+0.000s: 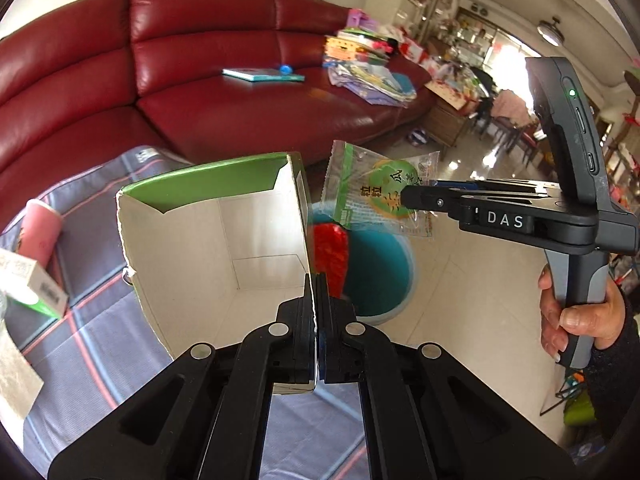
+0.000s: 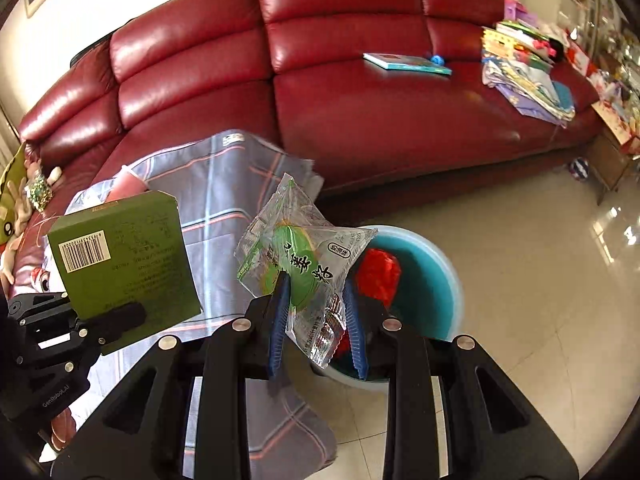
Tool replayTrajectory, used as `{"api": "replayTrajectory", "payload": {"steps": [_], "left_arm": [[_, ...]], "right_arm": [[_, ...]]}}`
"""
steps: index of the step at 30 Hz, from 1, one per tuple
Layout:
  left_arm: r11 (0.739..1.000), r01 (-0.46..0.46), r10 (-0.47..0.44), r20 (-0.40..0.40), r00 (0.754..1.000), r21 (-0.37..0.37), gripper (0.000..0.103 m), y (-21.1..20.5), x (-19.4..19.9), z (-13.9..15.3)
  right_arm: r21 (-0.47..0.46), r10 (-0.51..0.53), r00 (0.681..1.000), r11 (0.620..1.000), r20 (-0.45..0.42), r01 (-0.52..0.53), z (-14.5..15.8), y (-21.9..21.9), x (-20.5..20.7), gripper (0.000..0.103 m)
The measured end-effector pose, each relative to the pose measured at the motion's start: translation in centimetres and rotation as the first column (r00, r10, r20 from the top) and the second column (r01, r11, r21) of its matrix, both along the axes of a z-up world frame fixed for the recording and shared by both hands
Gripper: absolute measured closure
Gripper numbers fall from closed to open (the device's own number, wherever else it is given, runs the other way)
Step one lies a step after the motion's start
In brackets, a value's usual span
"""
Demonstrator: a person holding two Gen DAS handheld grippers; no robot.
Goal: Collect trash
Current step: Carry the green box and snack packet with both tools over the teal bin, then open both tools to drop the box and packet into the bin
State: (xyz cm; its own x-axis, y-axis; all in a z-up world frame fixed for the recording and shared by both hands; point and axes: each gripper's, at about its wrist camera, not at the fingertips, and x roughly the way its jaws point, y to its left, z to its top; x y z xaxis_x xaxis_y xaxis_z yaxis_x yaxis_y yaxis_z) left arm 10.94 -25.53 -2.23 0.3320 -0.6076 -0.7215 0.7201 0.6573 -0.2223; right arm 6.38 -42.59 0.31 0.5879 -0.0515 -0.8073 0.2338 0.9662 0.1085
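Left gripper (image 1: pixel 319 280) is clamped tight on one wall of the open green box (image 1: pixel 208 236), carrying it beside the plaid cloth (image 1: pixel 92 332). Right gripper (image 2: pixel 316 296) pinches the clear wrapper (image 2: pixel 304 256) between its blue pads (image 2: pixel 280 312), just above the blue bin (image 2: pixel 440 280). Red trash (image 2: pixel 378 276) already lies in the bin, on the floor by the red sofa (image 2: pixel 360 112).

Bright daylight fills both views, brightest from the blown-out window (image 1: pixel 510 60) far down the room. It throws white glare onto the red sofa (image 2: pixel 360 92) and the glossy floor tiles (image 2: pixel 560 280). Both pictures bow strongly, with dark corners. Distant clutter and the stacked papers (image 1: pixel 360 64) look soft and smeared.
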Motion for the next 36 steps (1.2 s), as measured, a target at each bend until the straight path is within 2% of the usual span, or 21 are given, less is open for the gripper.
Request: {"api": "replayTrajectory", "payload": {"steps": [6,12,18,23,24,26,27,28,36], "left_arm": [[0.994,0.102,-0.1,-0.058,0.993,0.026,0.102,-6.5,0.2,-2.1],[0.984,0.154,-0.144,-0.104,0.984,0.087,0.102,-12.5,1.1,-5.2],[0.977,0.171,-0.151,-0.157,0.976,0.13,0.101,-16.1,2.8,-8.1],[0.97,0.182,-0.151,-0.186,0.971,0.159,0.097,-17.8,4.2,-10.0],[0.971,0.172,-0.141,-0.181,0.973,0.169,0.093,-17.9,4.4,-10.3],[0.973,0.151,-0.12,-0.173,0.977,0.177,0.071,-17.8,4.4,-10.4],[0.974,0.144,-0.115,-0.162,0.98,0.174,0.054,-17.7,4.5,-10.4],[0.976,0.133,-0.108,-0.144,0.984,0.174,0.044,-17.2,4.3,-10.3],[0.983,0.076,-0.059,-0.108,0.992,0.166,0.019,-14.8,4.2,-9.5]], "right_arm": [[0.003,-0.077,0.997,0.997,-0.013,0.077,-1.6,-4.6,-1.8,0.077],[0.009,-0.114,0.993,0.993,-0.034,0.115,-3.3,-7.3,-2.1,0.077],[0.01,-0.126,0.99,0.992,-0.067,0.127,-5.1,-8.8,-1.6,0.077],[0.011,-0.127,0.988,0.992,-0.087,0.128,-6.3,-9.1,-0.8,0.077],[0.012,-0.126,0.988,0.992,-0.091,0.128,-6.4,-9.1,-0.7,0.077],[0.014,-0.123,0.987,0.992,-0.099,0.125,-6.8,-9.1,-0.4,0.077],[0.015,-0.122,0.987,0.992,-0.102,0.124,-7.0,-9.2,-0.3,0.077],[0.013,-0.12,0.987,0.992,-0.105,0.122,-7.1,-9.1,-0.2,0.077],[0.013,-0.106,0.986,0.994,-0.129,0.109,-8.0,-8.4,0.9,0.077]]}}
